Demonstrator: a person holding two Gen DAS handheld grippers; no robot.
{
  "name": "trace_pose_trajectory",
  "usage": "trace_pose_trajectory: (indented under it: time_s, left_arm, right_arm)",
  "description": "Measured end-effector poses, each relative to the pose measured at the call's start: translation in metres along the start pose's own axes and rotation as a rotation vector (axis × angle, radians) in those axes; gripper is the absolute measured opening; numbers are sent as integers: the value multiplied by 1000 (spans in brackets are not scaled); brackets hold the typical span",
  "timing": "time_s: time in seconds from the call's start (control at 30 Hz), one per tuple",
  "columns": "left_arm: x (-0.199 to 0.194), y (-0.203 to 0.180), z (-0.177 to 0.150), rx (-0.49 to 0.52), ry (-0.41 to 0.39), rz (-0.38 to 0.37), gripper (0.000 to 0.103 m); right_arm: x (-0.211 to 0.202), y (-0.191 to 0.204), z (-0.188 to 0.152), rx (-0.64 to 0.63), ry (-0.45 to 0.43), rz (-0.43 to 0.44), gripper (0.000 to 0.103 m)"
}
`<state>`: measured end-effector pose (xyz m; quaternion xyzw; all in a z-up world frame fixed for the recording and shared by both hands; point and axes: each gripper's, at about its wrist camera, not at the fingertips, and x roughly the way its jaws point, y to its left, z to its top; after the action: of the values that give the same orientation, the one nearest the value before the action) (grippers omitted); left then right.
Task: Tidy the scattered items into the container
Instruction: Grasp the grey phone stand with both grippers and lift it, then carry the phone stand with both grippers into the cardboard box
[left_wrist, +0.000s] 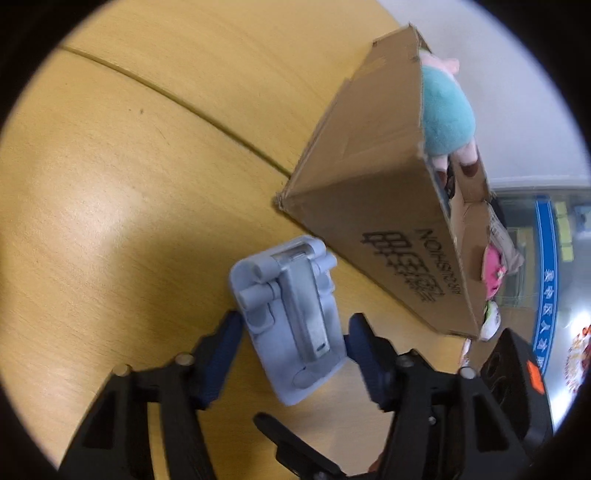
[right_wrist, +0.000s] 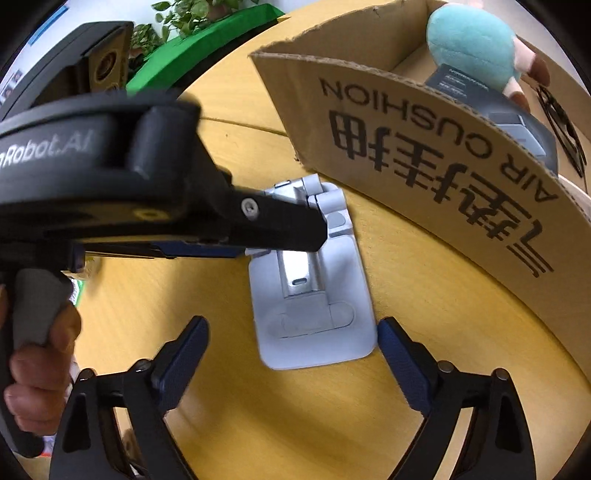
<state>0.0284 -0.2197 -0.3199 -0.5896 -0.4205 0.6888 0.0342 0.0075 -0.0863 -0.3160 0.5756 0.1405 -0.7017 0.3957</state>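
the grey phone stand (right_wrist: 314, 280) lies flat on the wooden table (left_wrist: 110, 184), just beside the front wall of the cardboard box (right_wrist: 424, 177). its long side runs away from the right gripper (right_wrist: 291, 347), toward the box. the right gripper sits right at the near short end of the stand, with its jaws spread wide, one on each side of that end and not yet touching it. the left gripper (left_wrist: 295, 339) comes in from the left side and is around the middle of the stand. its blue pads look like they are right at the two long edges, pinching the stand or very close to it; the picture is a bit blurry, so i cannot be sure they press hard. the left one seems nearer to a real hold. the box is open on top. inside it are a blue plush toy (right_wrist: 472, 44), a dark grey packet (right_wrist: 524, 133), and something pink (left_wrist: 495, 271) at one end. there looks to be room left for the stand.
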Motion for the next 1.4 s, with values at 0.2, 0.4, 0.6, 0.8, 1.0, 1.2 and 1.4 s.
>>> trace_pose_trajectory:
  time_s: [0.2, 0.4, 0.6, 0.8, 1.0, 1.2, 1.4]
  left_arm:
    - [-2, 11, 3, -46, -31, -55, 44]
    - [0, 11, 7, -41, -45, -28, 31]
    - [10, -11, 9, -16, -52, -16, 50]
    - [13, -16, 13, -12, -54, 30, 38]
    - [5, -42, 3, 12, -81, 35, 35]
    - [-39, -111, -14, 111, -150, 37, 35]
    - [-85, -202, -26, 256, -249, 24, 35]
  right_arm:
    - [11, 16, 3, -124, -1, -78, 88]
    - [13, 18, 8, -137, 0, -142, 71]
    - [15, 18, 6, -126, 1, -133, 71]
    - [10, 15, -1, -92, -15, -113, 71]
    - [-7, 7, -14, -59, -40, -85, 71]
    - [-68, -1, -18, -12, -143, -57, 71]
    - [-153, -19, -14, 10, -298, -74, 71]
